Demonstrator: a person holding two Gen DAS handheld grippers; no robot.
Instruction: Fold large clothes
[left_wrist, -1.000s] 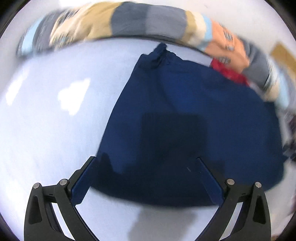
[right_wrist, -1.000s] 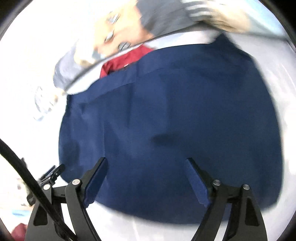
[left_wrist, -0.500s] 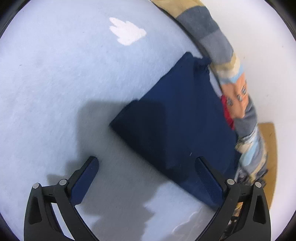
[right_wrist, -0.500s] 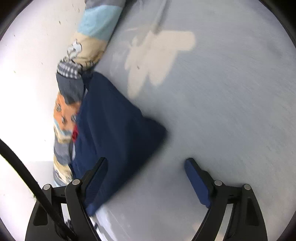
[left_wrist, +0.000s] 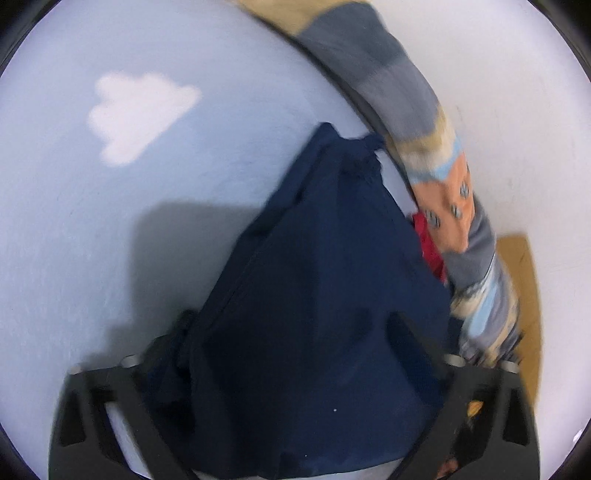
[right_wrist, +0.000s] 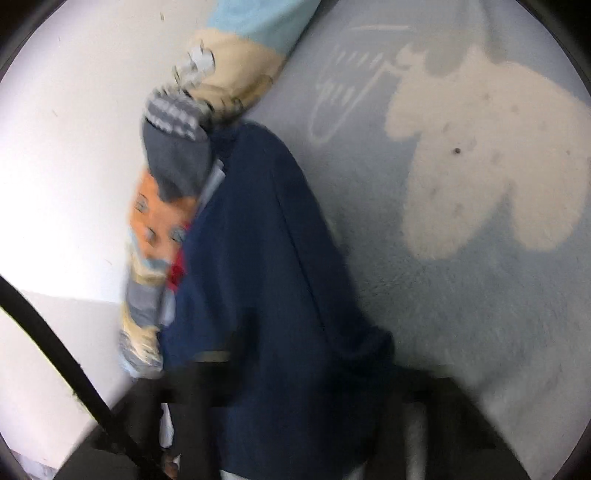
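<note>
Both shots are pretty blurry. The navy garment lies bunched between the wide-spread fingers of the left gripper. Same cloth sits between the fingers of the right gripper, but can't tell how those are set. Striped blanket lies just past it.

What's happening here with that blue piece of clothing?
A person is folding a dark blue garment on a pale blue surface, working with two hand-held grippers. The left gripper and the right gripper are each right up against the cloth, which bunches between their fingers; blur hides whether they are clamped. A striped patterned fabric runs along the far edge, with something red tucked beside it.
</note>
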